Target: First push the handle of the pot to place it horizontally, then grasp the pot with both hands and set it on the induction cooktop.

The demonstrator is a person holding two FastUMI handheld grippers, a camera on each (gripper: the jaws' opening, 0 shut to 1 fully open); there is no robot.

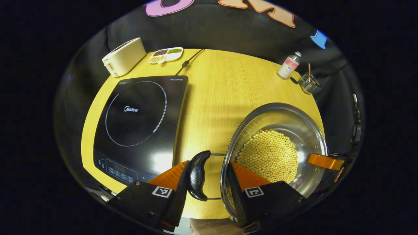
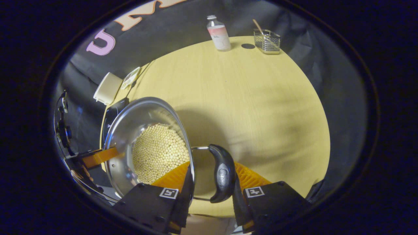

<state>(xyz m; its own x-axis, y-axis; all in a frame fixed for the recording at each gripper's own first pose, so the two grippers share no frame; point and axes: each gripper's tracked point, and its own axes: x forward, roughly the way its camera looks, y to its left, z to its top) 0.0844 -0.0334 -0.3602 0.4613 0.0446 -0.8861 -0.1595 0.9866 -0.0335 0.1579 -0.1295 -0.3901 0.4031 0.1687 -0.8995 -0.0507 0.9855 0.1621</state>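
A steel pot (image 1: 303, 130) with several yellow beans (image 1: 267, 153) in it sits to the right of the black induction cooktop (image 1: 137, 114) on the yellow table. My left gripper (image 1: 209, 162) straddles the pot's black left handle (image 1: 197, 176), one finger outside the handle and one inside the pot wall, both pressing. In the right gripper view the pot (image 2: 130, 130) stands at the left. There my right gripper (image 2: 212, 164) clamps the other black handle (image 2: 222, 176) the same way. Each handle lies level, side-on. The opposite gripper's orange finger (image 1: 326, 161) shows at the pot's far side.
A white appliance (image 1: 124, 55) and a divided dish (image 1: 166, 54) stand behind the cooktop, whose cable (image 1: 189, 62) runs off the back. A bottle (image 2: 218, 32), a wire basket (image 2: 267, 40) and a small black disc (image 2: 248, 46) are at the table's (image 2: 261, 114) far right.
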